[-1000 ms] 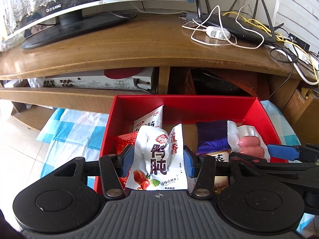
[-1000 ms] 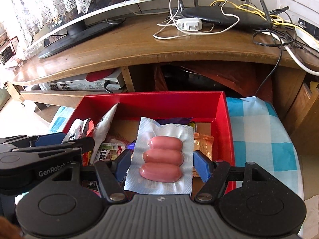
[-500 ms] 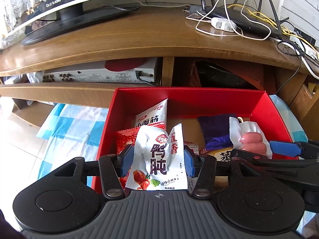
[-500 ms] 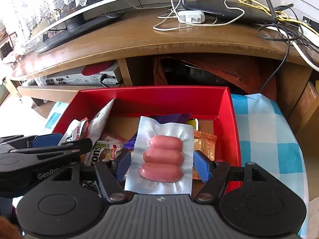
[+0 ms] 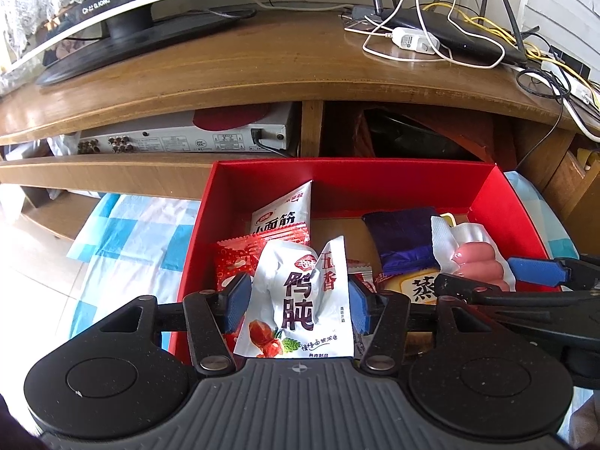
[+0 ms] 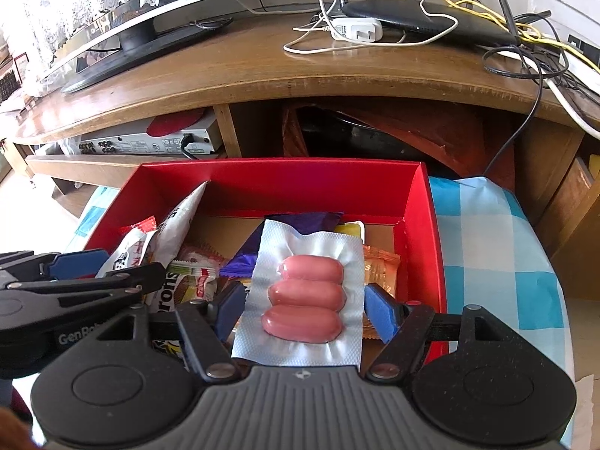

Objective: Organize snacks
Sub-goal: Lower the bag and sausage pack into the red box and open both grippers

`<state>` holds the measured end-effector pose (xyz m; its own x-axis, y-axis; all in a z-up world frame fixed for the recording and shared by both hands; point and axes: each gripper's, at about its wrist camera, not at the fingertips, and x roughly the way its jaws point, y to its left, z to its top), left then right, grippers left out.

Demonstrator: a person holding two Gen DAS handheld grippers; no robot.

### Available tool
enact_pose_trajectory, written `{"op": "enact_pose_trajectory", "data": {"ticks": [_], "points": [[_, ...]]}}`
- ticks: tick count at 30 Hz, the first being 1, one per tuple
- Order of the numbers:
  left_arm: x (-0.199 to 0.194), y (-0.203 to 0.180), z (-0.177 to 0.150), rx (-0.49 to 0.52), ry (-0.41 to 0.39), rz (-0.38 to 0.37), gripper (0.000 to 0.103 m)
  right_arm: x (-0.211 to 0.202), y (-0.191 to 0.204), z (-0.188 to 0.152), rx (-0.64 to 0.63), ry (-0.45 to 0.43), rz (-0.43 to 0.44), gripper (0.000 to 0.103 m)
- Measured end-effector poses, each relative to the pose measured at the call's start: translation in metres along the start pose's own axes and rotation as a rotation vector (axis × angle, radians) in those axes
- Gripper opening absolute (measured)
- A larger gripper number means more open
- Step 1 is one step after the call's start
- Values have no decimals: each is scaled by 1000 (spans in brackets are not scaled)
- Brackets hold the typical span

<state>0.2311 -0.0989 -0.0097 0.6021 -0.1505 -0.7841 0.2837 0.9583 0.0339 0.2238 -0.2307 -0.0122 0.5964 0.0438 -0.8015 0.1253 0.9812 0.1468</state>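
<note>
Box (image 5: 348, 183) nearer; two claws, two packets.

The open-topped red cardboard box (image 5: 498, 202) is crowded with packets along its left and near side; bare brown floor (image 5: 345, 232) shows mid-back. The curved wooden TV stand (image 6: 300, 86) overhangs just behind the box's back wall.
</note>
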Motion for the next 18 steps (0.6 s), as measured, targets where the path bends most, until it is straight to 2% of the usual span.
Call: {"op": "enact_pose_trajectory", "data": {"ticks": [5, 10, 14, 18], "points": [[-3, 3, -1, -16, 12, 4, 70, -3, -1, -1, 4, 5, 5, 85], [-11, 4, -2, -8, 6, 27, 73, -8, 0, -3, -2, -4, -2, 85], [-21, 8, -4, -34, -19, 4, 83, -16, -1, -3, 2, -18, -10, 85], [-34, 9, -3, -38, -51, -10, 85, -25, -2, -4, 12, -29, -1, 85]]}}
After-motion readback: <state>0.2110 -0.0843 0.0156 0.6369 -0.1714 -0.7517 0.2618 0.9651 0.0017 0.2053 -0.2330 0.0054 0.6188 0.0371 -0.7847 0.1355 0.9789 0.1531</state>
